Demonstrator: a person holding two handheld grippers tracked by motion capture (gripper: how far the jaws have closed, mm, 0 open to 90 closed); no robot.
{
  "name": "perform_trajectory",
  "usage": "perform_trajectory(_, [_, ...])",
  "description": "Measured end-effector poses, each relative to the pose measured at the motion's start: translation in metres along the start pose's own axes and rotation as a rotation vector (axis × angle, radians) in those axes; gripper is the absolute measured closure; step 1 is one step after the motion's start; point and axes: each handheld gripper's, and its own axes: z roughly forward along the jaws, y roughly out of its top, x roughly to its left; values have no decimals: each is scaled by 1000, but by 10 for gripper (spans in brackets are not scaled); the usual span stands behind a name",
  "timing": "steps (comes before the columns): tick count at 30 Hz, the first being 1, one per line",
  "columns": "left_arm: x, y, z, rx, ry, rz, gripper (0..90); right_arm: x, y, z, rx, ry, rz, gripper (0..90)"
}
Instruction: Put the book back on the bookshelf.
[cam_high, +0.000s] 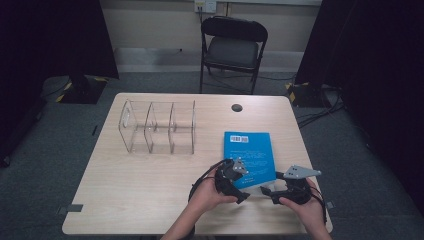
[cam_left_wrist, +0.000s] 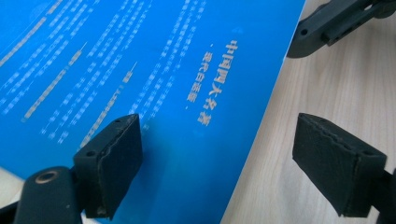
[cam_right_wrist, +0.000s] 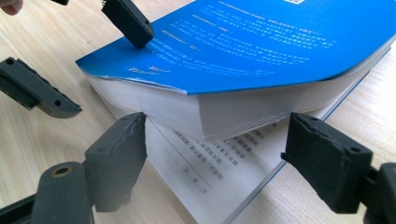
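High view: blue book (cam_high: 248, 157) lies long axis away from the person — its near edge between both grippers. Left gripper (cam_high: 241, 192) stands wide over the cover, right gripper (cam_high: 266, 192) wide at the page edge, neither gripping.

Light wood-grain table (cam_high: 150, 195), rounded corners, a dark round grommet (cam_high: 237, 107) near its far edge. Clear acrylic divider rack (cam_high: 157, 127) stands far left of centre. Blue paperback book (cam_high: 248, 150) lies right of centre, back cover up, well apart from the rack.
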Motion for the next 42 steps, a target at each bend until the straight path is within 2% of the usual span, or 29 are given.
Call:
perform_trajectory(2, [0,2,1,19,8,19,157,0,0,0,-1,1,1,202])
perform_trajectory(5, [1,4,6,9,21,17,154,0,1,0,-5,-2,-1,202])
perform_trajectory(9, [2,5,9,11,35,46,146,0,1,0,-9,-4,4,202])
perform_trajectory(12, [2,6,12,4,38,44,122,0,1,0,-9,-3,3,203])
perform_trajectory(15, [2,8,15,23,61,74,106,0,1,0,-11,-3,8,203])
perform_trajectory(23, [3,10,22,2,76,80,63,1,1,0,-20,-2,21,203])
perform_trajectory(26, [4,10,23,-6,82,71,60,1,2,0,-21,-7,23,203])
perform_trajectory(28, [4,10,25,-15,88,81,58,1,2,0,-25,-8,23,203])
perform_trajectory(35, [5,11,26,-8,96,93,56,2,2,0,-28,-9,24,203])
perform_trajectory(42, [5,13,29,-7,130,94,90,2,1,0,-24,-5,30,203])
